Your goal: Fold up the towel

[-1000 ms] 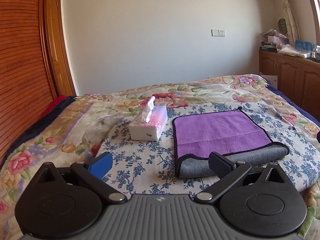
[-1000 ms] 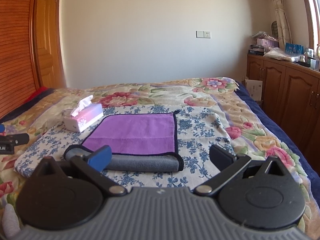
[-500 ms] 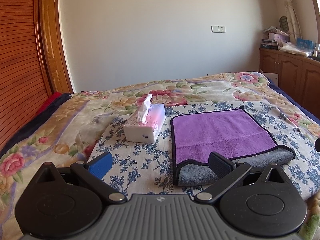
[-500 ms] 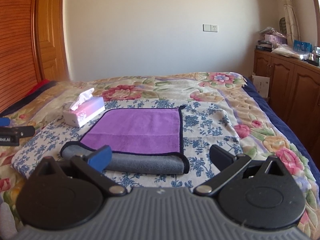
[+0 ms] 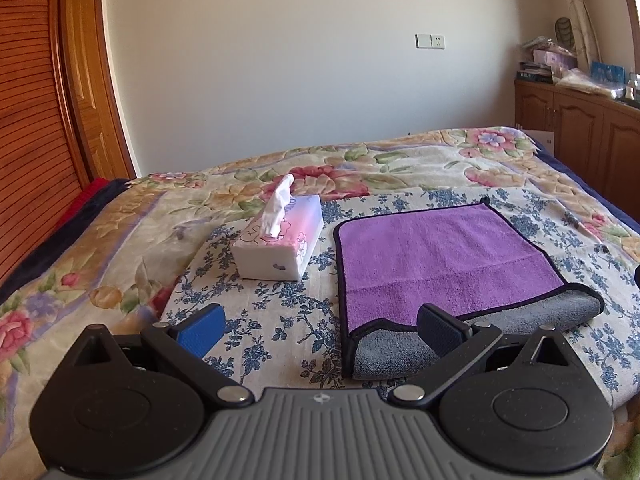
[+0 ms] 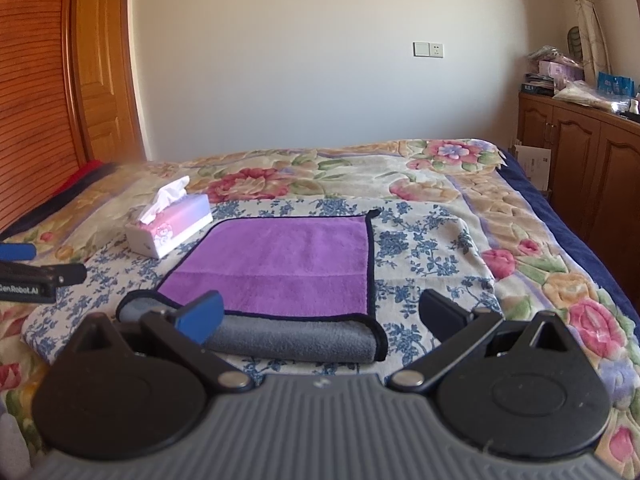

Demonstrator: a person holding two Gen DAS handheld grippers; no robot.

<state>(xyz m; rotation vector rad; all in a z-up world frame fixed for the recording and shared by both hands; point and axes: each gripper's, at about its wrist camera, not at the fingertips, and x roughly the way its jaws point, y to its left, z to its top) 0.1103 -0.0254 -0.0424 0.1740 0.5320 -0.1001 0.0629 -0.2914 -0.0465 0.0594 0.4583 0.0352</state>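
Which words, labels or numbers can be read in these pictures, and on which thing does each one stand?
"GenRobot.AI": white letters on the black body of the left gripper, at the left edge of the right wrist view; the first letter is cut off.
Tissue box: pink drawings only, no words readable.
Boxes on the wooden cabinet: print too small to read.
Towel: no label visible.

1. "GenRobot.AI", white letters, first letter partly cut by the frame edge: on the black body of the left gripper, seen in the right wrist view, left of the tissue box.
2. Tissue box print: drawings only, no legible words.
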